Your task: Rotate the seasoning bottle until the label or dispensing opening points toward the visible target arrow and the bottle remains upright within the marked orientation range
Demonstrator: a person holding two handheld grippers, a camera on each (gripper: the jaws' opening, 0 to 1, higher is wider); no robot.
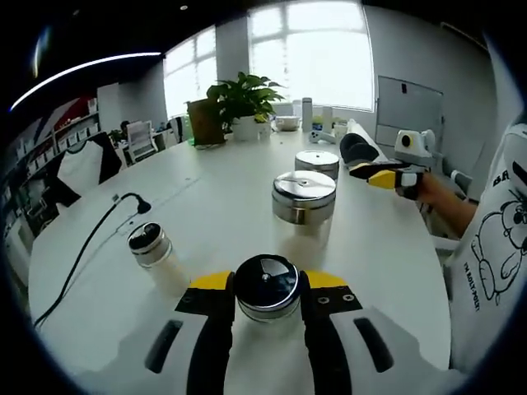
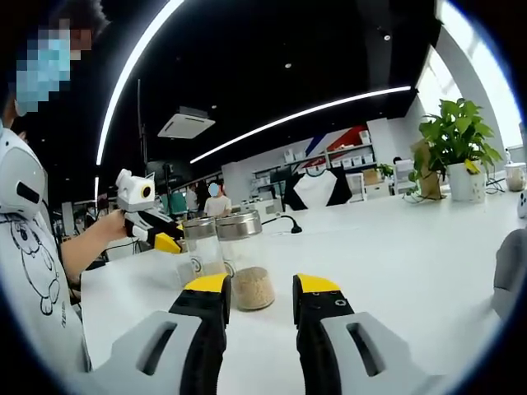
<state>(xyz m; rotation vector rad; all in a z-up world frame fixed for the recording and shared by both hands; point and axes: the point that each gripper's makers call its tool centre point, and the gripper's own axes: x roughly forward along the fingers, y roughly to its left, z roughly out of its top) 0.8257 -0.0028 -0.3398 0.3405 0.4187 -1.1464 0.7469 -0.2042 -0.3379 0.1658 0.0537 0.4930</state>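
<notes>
The seasoning bottle (image 1: 266, 286), glass with a shiny metal lid, stands upright on the white table (image 1: 230, 206) close in the left gripper view. My left gripper (image 1: 268, 298) is shut on it, one black-and-yellow jaw against each side of the lid. My right gripper (image 1: 387, 174) hovers at the right in a person's hand, beside the table edge. In the right gripper view my right gripper (image 2: 262, 292) is open, and a glass jar of pale granules (image 2: 247, 267) stands just beyond its tips. The left gripper (image 2: 152, 229) shows farther left, with a lidded bottle (image 2: 200, 243) at its tips.
Two wider metal-lidded jars (image 1: 304, 196) (image 1: 317, 163) stand in the table's middle, and a small dark-lidded jar (image 1: 151, 244) to the left. A black cable (image 1: 99, 234) runs along the left side. A potted plant (image 1: 243, 103) sits at the far end.
</notes>
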